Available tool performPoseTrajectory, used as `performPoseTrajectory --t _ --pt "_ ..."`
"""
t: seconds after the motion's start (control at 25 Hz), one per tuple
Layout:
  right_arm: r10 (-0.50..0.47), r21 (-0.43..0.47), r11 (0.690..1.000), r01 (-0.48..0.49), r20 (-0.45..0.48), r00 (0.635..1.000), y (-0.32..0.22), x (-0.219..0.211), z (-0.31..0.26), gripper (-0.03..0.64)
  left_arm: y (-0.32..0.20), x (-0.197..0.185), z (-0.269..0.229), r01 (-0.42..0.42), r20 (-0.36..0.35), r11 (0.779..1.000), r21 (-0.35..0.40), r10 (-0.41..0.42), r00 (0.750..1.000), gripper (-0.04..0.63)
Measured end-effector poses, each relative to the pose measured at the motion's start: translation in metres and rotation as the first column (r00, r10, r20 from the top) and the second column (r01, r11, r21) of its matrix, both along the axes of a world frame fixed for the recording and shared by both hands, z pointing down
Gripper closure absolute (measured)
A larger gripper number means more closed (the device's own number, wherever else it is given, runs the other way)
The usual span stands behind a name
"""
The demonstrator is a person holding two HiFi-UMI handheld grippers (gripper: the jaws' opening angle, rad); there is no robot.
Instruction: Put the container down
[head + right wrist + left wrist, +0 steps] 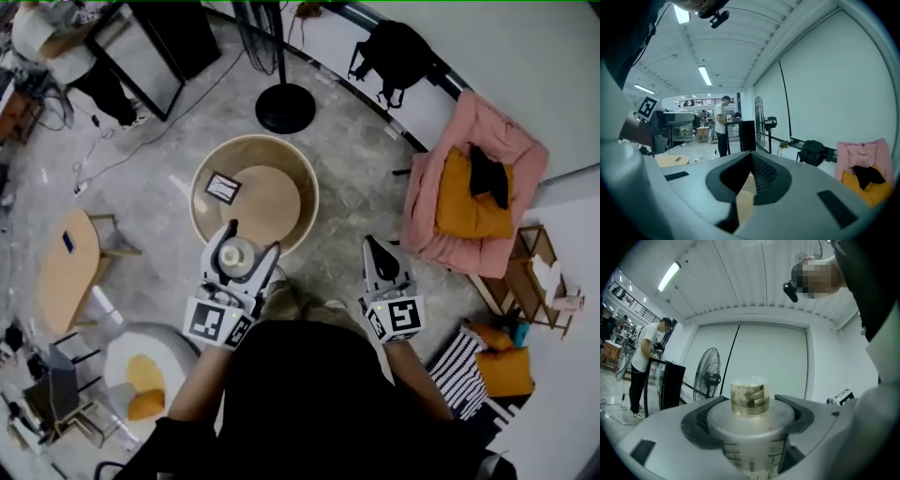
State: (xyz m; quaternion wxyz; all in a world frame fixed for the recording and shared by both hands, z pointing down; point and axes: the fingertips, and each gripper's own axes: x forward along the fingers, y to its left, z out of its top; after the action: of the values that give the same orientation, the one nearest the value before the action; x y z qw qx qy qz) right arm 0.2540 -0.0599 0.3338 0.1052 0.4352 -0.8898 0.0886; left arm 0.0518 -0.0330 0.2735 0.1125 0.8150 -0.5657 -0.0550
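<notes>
A clear container (236, 254) with printed measure lines, a grey lid and a translucent knob on top (750, 396) sits between the jaws of my left gripper (240, 249). The jaws stand wide and press on the container's sides, holding it upright in the air near the front rim of a round wooden table (272, 202). In the left gripper view the container (751, 446) fills the gap of the left gripper (750, 414). My right gripper (374, 247) hovers to the right of the table. Its jaws are shut, with nothing between them (749, 161).
A square marker card (223, 187) lies on the round table. Behind the table stands a fan's black base (285, 107). A pink armchair (487, 141) with an orange cushion is at the right, a black bag (397, 52) by the wall. A small wooden table (67, 270) is at the left.
</notes>
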Motion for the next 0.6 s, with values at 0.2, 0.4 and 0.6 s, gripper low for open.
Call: performPoseTrajectory --t 0.2,0.4,0.6 --pt "-0.066 -0.006 0.998 0.066 -0.035 0.997 -0.019 -0.085 -0.005 0.595 0.000 -0.077 0.027 0.033 0.009 0.999 -0.037 -0.033 0.999 0.247" --pt "-0.111 -0.017 0.994 0.110 -0.056 0.992 -0.035 -0.159 0.004 0.595 0.003 -0.148 0.053 0.089 -0.022 0.994 -0.062 -0.091 0.996 0.247" --pt "-0.154 0.010 0.988 0.155 -0.083 0.985 -0.046 -0.219 0.012 0.595 0.001 -0.191 0.082 0.143 -0.004 0.986 -0.091 -0.144 0.990 0.247"
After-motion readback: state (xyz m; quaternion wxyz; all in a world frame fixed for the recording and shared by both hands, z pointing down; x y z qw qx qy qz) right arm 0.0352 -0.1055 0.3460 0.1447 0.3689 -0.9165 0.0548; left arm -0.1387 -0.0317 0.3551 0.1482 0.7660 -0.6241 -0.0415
